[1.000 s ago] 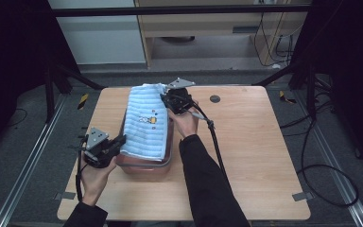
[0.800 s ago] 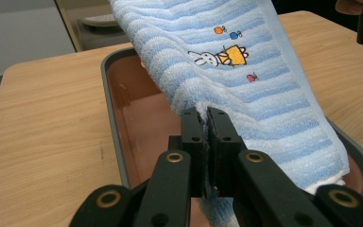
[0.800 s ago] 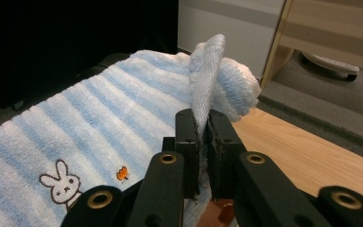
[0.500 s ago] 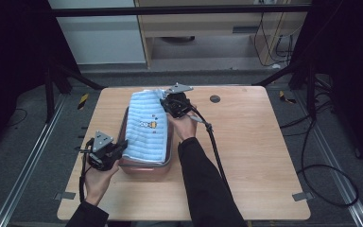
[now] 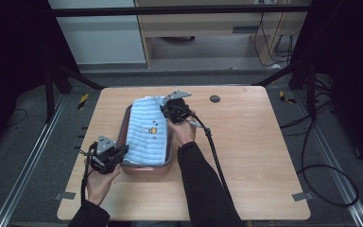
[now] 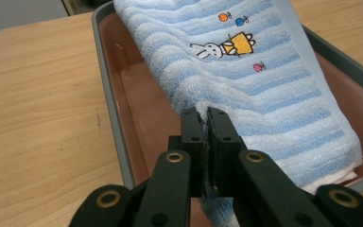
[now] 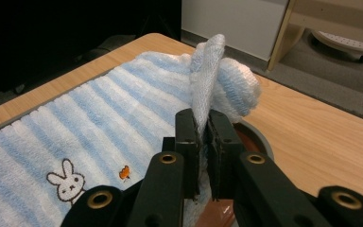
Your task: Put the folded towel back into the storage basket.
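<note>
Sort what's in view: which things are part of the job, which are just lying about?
In the job:
striped towel
tray under it
left gripper, shut on the towel's near corner
right gripper, shut on its far corner

Lying about:
black disc in the table
shelf unit behind

Lab/test rig, wood table [image 5: 260, 142] in black frame [image 5: 179, 9], floor cables [image 5: 321, 175]

Wooden table [image 5: 264, 156], white cabinet [image 5: 99, 38], black floor cables [image 5: 321, 170]

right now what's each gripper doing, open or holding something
Left gripper: closed on the near edge of the striped towel.
Right gripper: closed on the towel's far corner.
</note>
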`<action>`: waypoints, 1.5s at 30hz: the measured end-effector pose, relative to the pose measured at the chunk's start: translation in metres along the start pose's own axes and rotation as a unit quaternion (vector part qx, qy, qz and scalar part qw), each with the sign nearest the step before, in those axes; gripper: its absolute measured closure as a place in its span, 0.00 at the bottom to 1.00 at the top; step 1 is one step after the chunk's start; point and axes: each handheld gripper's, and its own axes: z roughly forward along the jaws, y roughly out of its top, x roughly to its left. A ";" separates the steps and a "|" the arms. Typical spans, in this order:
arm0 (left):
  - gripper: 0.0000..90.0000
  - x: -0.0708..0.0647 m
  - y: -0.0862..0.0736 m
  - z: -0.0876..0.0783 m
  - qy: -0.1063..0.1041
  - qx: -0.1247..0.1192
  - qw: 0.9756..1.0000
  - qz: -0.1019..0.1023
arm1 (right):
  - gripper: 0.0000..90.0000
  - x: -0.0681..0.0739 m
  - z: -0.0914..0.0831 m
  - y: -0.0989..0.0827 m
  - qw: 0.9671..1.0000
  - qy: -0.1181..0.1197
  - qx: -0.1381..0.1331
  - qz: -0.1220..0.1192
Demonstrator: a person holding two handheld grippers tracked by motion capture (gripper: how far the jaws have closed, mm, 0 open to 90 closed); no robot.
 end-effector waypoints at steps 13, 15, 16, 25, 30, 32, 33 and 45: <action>0.96 -0.001 -0.005 0.007 0.002 0.014 1.000 0.005 | 0.93 0.000 0.013 -0.014 1.000 -0.002 0.023 0.004; 0.96 -0.001 -0.006 0.007 0.003 0.015 1.000 0.003 | 0.93 0.000 0.014 -0.015 1.000 -0.003 0.025 0.004; 0.96 -0.001 -0.006 0.007 0.003 0.016 1.000 0.002 | 0.93 0.000 0.016 -0.017 1.000 -0.004 0.030 0.003; 0.95 0.000 -0.008 0.011 0.004 0.025 1.000 -0.002 | 0.92 0.000 0.021 -0.023 0.999 -0.004 0.047 0.004; 0.92 0.001 -0.008 0.013 0.004 0.030 1.000 -0.005 | 0.89 0.000 0.022 -0.024 0.998 -0.005 0.058 0.003; 0.90 0.001 -0.009 0.014 0.008 0.032 0.999 -0.005 | 0.88 0.000 0.023 -0.024 0.998 -0.005 0.059 0.001; 0.89 0.001 -0.009 0.014 0.008 0.032 0.999 -0.005 | 0.87 0.000 0.023 -0.025 0.998 -0.004 0.058 -0.001; 0.81 0.005 -0.003 0.004 0.016 0.006 1.000 -0.011 | 0.63 -0.001 0.011 -0.019 0.999 -0.021 0.032 -0.001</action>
